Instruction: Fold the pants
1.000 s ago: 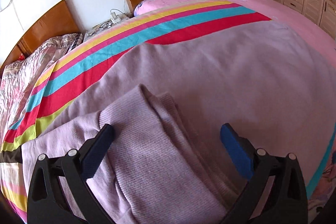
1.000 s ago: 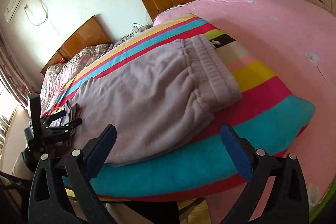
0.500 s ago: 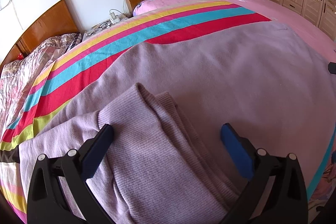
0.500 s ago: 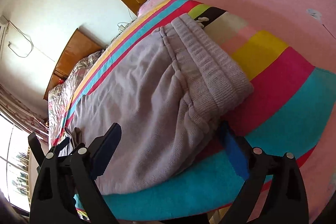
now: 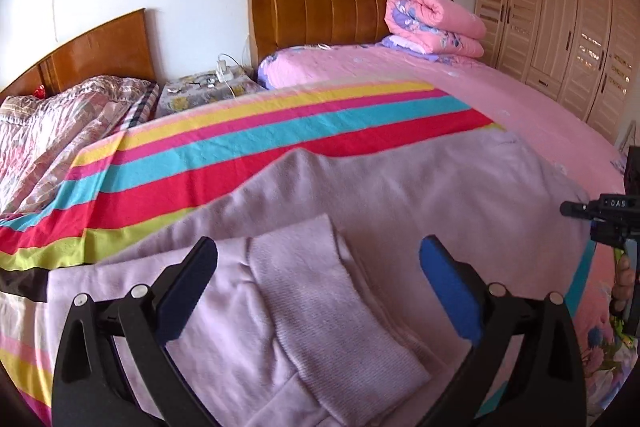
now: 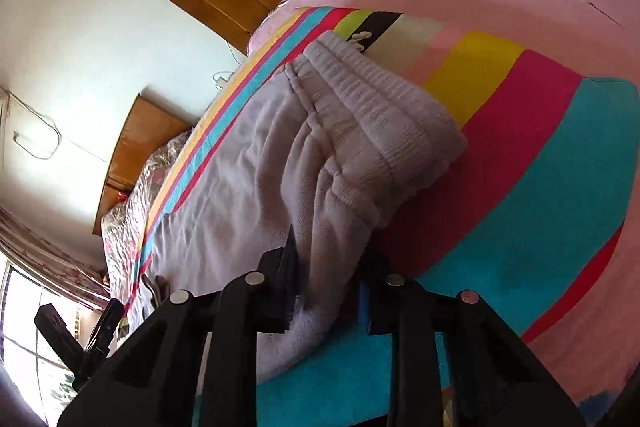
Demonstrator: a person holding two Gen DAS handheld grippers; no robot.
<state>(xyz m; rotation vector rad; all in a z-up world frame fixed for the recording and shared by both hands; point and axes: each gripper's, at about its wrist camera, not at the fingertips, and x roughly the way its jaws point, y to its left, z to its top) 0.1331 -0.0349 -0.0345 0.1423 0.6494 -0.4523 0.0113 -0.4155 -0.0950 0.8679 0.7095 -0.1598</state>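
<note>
Lilac pants [image 5: 400, 195] lie flat on a striped blanket [image 5: 280, 143] on the bed. Their ribbed leg cuffs [image 5: 320, 295] lie between the fingers of my left gripper [image 5: 318, 283], which is open and empty just above them. In the right wrist view the ribbed waistband [image 6: 380, 107] lies ahead. My right gripper [image 6: 328, 283] is shut on the near edge of the pants [image 6: 240, 187], close to the waistband corner. The right gripper also shows at the right edge of the left wrist view [image 5: 608, 219].
A pink bed sheet [image 5: 500, 95] extends to the right, with a rolled pink quilt [image 5: 432, 23] at the wooden headboard [image 5: 320, 3]. A second bed with a floral quilt [image 5: 60, 123] is on the left. A wardrobe [image 5: 560, 27] stands at the right.
My right gripper has tilted, moved in to the pants' near edge and closed on it. My left gripper has stayed open over the cuffs, with its view tilted up a little.
</note>
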